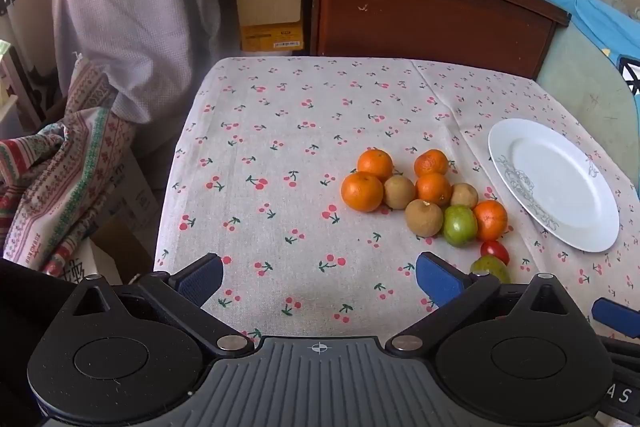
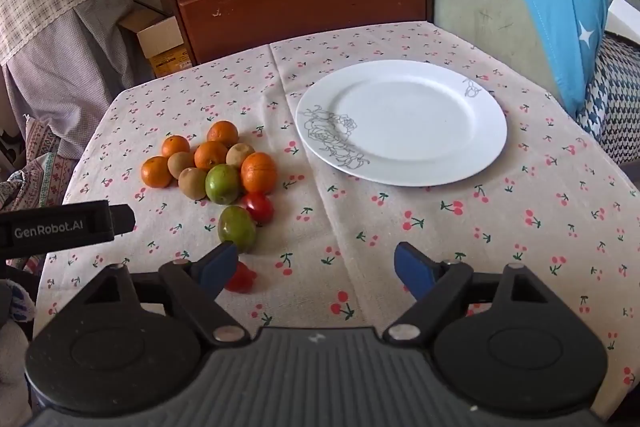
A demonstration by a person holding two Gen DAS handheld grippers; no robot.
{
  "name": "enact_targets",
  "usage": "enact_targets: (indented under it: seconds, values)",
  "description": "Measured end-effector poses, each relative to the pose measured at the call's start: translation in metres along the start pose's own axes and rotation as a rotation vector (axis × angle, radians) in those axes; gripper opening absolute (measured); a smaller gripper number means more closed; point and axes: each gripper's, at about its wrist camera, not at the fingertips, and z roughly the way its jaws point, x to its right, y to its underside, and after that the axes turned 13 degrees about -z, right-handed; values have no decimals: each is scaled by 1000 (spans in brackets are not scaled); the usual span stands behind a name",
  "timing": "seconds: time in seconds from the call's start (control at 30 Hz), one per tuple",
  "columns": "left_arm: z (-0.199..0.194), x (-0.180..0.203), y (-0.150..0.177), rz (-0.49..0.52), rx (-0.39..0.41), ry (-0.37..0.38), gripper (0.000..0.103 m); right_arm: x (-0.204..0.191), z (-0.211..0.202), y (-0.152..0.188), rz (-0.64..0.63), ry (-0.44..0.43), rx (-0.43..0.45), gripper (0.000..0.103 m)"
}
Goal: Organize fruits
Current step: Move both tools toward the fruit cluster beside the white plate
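brown wooden cabinet (image 1: 424, 11) behind the table; cardboard box (image 1: 270, 15) beside it

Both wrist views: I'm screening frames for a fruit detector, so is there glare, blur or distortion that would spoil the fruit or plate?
Left wrist view: the fruit pile is sharp and evenly lit; fisheye bends the plate at the right edge. Right wrist view: the plate is bright but its pattern stays readable; corners darken.

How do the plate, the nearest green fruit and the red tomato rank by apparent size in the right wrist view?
1. plate
2. green fruit
3. tomato, slightly farther, so the margin is unsure.
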Motion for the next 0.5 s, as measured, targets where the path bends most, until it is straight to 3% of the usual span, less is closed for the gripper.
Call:
enact_targets:
  seconds: [0.17,0.5]
  values:
    - [-1,6,0,25,-9,-17,103,1,3,-6,31,63,-15,88]
    - [8,15,-13,35,-68,-64,103,3,18,-27,38,82,-70,92]
